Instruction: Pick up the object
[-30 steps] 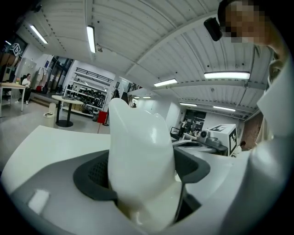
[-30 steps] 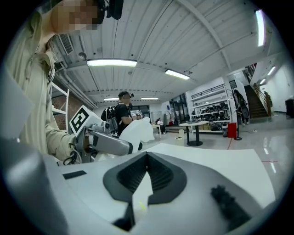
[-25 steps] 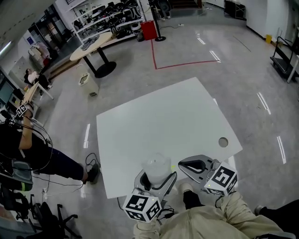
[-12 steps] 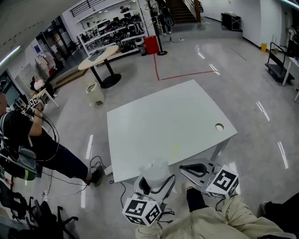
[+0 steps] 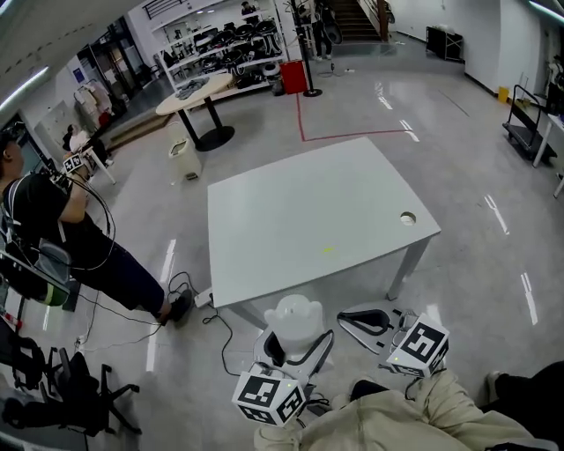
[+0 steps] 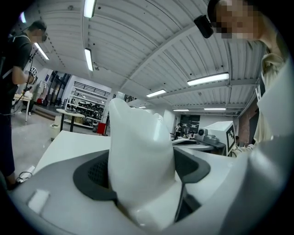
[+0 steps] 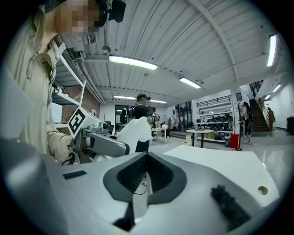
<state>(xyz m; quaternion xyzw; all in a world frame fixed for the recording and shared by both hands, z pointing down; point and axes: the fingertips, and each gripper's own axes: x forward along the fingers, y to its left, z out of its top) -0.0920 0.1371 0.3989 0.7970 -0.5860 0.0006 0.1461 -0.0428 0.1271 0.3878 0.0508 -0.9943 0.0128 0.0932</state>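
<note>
A white counter [image 5: 308, 220] stood on the glossy grey floor [image 5: 458, 114]; a round table [image 5: 198, 88], shelves [image 5: 220, 42] and stairs [image 5: 351, 22] lined the far end under strip lights [image 6: 209, 79].

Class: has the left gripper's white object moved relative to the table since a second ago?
Yes. The white object, then over the near edge of the table, is now clear of it, nearer the person.

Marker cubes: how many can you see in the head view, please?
3 marker cubes: one on the left tool, one on the right tool, a small one by the person at far left.
</note>
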